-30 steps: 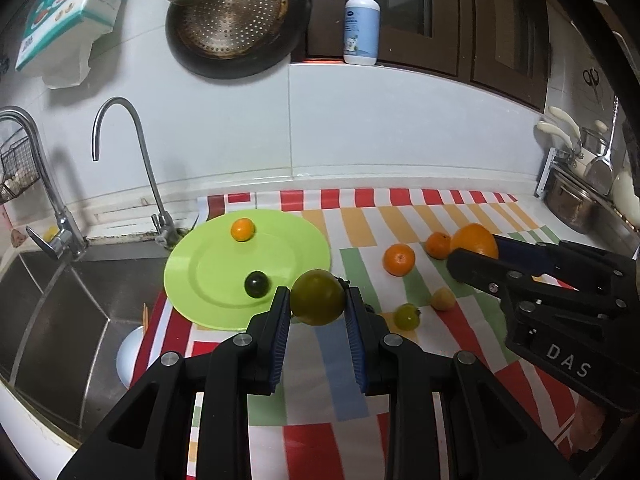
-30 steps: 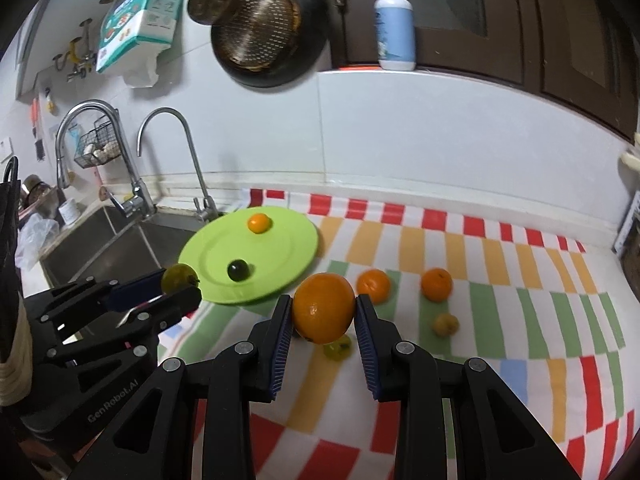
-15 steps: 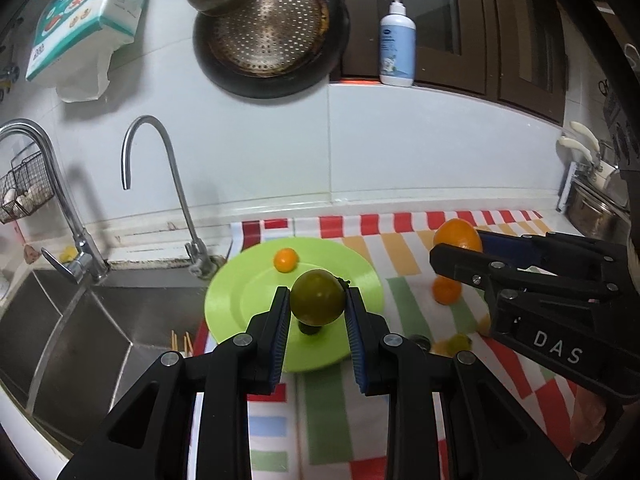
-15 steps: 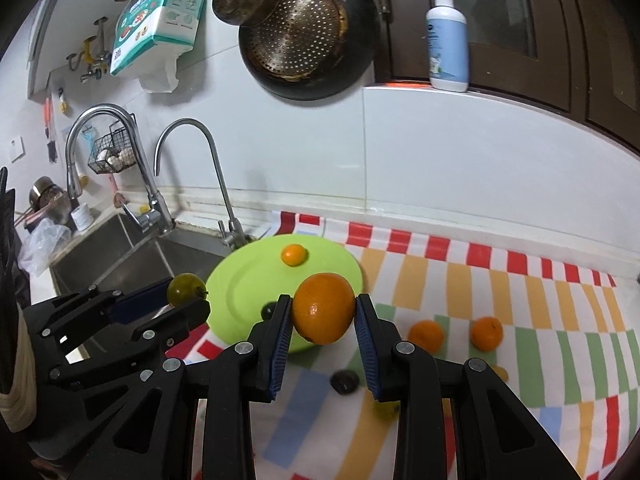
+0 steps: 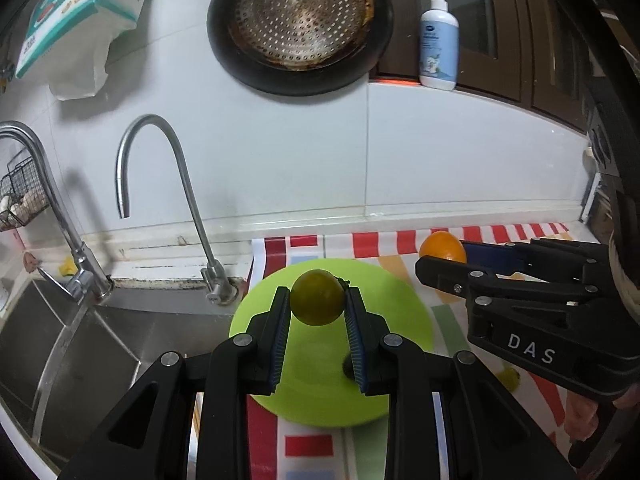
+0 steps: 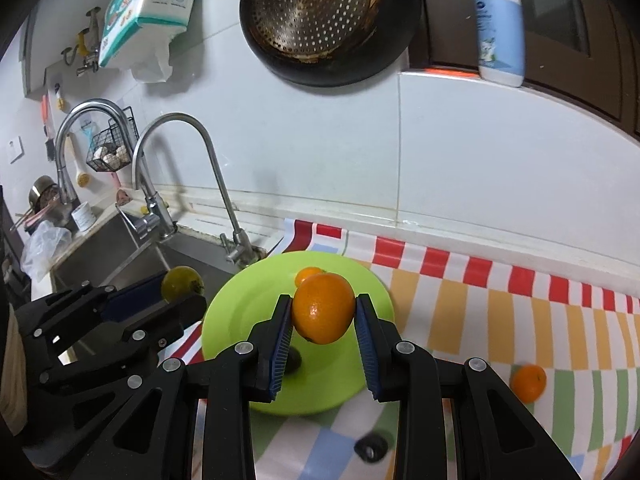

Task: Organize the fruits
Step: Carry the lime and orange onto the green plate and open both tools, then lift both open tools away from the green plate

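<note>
While both grippers hang over the green plate (image 6: 240, 320), the left gripper (image 5: 318, 312) has its jaws pinching a yellow-green fruit (image 5: 317, 298), and the right gripper (image 6: 323, 316) pinches an orange (image 6: 323, 308). Each fruit sits above the plate, so release means lowering. A small orange (image 6: 308, 274) and a dark fruit (image 6: 294, 360) on the plate are half hidden.

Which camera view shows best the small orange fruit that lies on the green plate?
The right wrist view: the small orange fruit peeks out behind the held orange on the green plate. In the left wrist view it is hidden.
</note>
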